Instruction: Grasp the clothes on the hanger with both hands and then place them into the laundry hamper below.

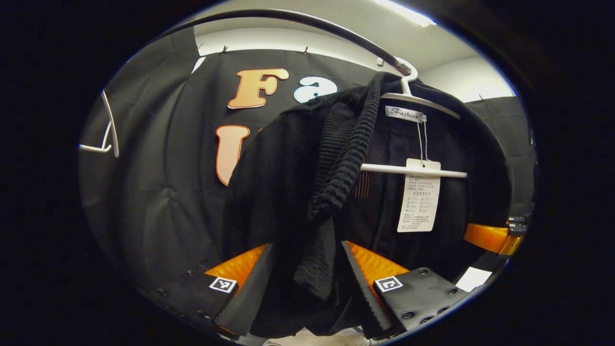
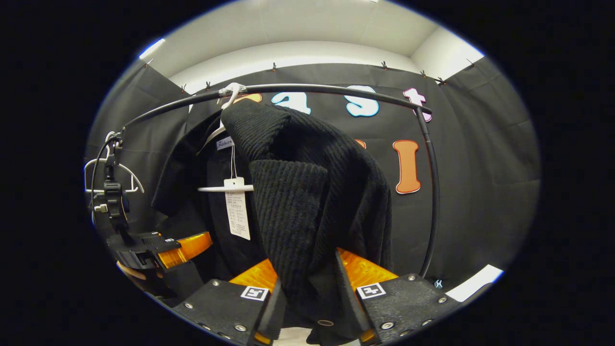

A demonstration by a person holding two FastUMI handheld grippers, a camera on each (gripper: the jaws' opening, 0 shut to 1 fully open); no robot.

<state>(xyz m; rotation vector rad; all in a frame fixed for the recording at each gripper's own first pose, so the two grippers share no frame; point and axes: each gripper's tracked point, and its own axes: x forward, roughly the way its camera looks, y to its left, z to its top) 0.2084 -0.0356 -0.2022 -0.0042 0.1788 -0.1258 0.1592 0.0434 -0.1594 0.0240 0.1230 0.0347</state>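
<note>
2 grippers bracket the black knit cardigan low on its front panels. Nearest, the left gripper has a hanging fold between its jaws, which stand fairly wide; whether both fingers press the cloth, I cannot tell. The right gripper looks closed on the ribbed panel. Farther up, the cardigan hangs on a white hanger hooked over the black rail. Best to firm both grips, then lift the shoulders clear before lowering.
</note>
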